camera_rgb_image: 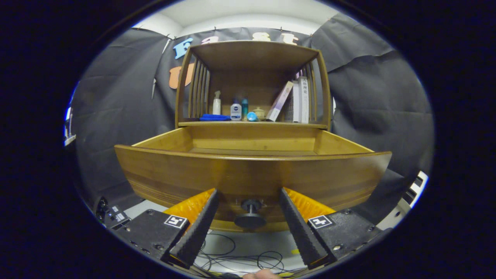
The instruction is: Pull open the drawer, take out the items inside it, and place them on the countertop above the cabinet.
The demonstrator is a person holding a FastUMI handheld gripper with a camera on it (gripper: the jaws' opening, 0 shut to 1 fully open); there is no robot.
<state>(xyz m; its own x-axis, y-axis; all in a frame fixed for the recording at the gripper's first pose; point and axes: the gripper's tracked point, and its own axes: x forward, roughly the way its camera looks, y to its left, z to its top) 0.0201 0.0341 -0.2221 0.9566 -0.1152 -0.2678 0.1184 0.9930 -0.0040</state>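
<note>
Here, gripper view: gripper (249, 199) fingers spread apart, flanking round dark drawer knob (250, 217) without touching it. Wide brown wooden drawer (252, 174) pulled out, interior bottom hidden behind front panel. Wooden countertop (252, 124) above carries blue folded cloth (214, 117), white spray bottle (216, 103), leaning books (294, 100). Cables (240, 257) on floor below.

Soft, even light falls from overhead; the wooden drawer front (252, 176) glows warm and bows strongly from fisheye distortion. The cabinet's shelf recess (252, 89) sits in shadow. Focus stays sharp throughout.
</note>
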